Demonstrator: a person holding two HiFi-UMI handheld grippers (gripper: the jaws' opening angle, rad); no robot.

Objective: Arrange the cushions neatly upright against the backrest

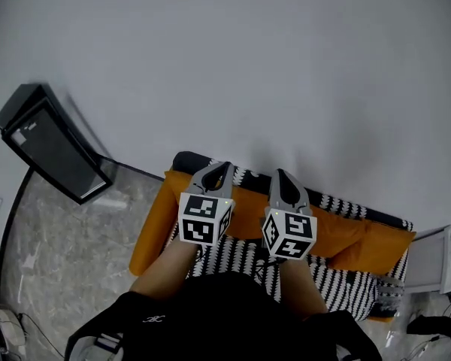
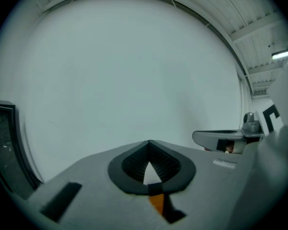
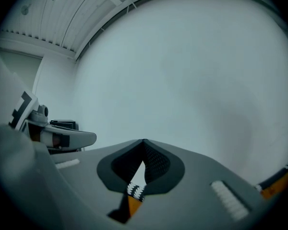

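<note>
Above the sofa [image 1: 186,160] | orange cushions [image 1: 349,235] on zigzag black-white fabric [image 1: 346,288] | left gripper [image 1: 219,170], right gripper [image 1: 280,176] closed, empty

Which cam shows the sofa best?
Head view: the sofa shows end to end, orange and zigzag-patterned. Both gripper views face the wall, catching only sofa slivers below closed jaws.

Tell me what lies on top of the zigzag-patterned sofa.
Visible: orange cushions lying along the sofa. The left gripper, the right gripper and the person's arms cover the middle of the seat, so that part stays unseen.
</note>
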